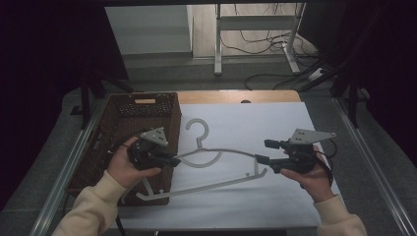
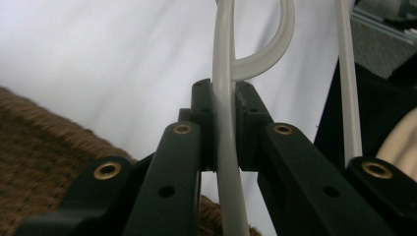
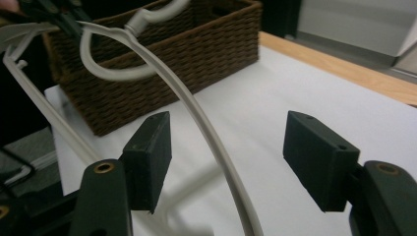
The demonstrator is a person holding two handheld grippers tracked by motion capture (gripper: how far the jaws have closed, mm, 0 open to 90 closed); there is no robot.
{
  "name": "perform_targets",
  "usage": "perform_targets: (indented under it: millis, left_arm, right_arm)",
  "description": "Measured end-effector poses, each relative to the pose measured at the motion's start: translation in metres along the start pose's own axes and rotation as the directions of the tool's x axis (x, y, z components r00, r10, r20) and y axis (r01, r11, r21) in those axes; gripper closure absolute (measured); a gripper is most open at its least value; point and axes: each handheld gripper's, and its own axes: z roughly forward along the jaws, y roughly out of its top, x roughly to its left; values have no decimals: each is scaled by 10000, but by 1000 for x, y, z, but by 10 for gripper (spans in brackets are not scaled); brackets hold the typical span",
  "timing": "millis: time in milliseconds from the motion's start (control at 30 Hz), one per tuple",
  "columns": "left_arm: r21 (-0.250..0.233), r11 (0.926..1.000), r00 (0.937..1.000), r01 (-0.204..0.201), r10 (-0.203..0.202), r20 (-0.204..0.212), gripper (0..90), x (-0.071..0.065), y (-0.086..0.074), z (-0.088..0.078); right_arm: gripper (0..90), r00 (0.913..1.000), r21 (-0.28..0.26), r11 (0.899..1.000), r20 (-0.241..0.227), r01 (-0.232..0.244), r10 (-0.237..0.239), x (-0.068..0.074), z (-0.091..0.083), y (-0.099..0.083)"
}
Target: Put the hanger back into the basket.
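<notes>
Hanger, pale plastic, hangs above the white-covered table, its hook pointing to twelve o'clock in the high view and its lower bar running from seven o'clock toward three o'clock.

Left tool: closed firmly on the hanger's shoulder arm near the neck, at the nine o'clock side of the hanger. The left gripper view confirms the rod pinched between both pads, with no gap.

Right tool: jaws stand apart at the three o'clock end. The right gripper view shows the hanger arm passing between the pads without contact on either side; the hanger is carried by the left tool alone.

Wicker basket sits at the nine to ten o'clock part of the table, just beside and partly beneath the hanger's left end.

Assessment of handling: the item appears light and thin-sectioned, stiff enough to keep its shape yet likely to flex and swing when held at one point. The smooth round rod is judged slippery and prone to rotating in a grip. The best holds are judged to be the shoulder arm close to the neck, or the corner where arm meets lower bar, where the shape resists sliding. Hook and small notches may snag on the basket weave.
</notes>
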Motion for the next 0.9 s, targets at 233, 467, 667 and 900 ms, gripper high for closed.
perform_targets:
  millis: [233,467,667,900]
  left_arm:
    - [-725,9947,9965,730,-757,-345,817,13,-15,-20]
    - [-1096,9869,9907,1187,-1252,-541,817,22,-29,-36]
    - [-1263,9802,9852,1528,-1611,-585,817,32,-40,-43]
    - [-1537,9679,9738,1987,-2127,-803,818,46,-55,-54]
  right_arm:
    - [342,9989,-65,9994,326,-333,335,-13,-11,-10]
    - [334,9973,136,9982,465,-581,574,-20,-13,-19]
    - [331,9963,292,9970,503,-713,698,-25,-12,-26]
    - [327,9961,475,9961,511,-740,716,-27,-9,-29]
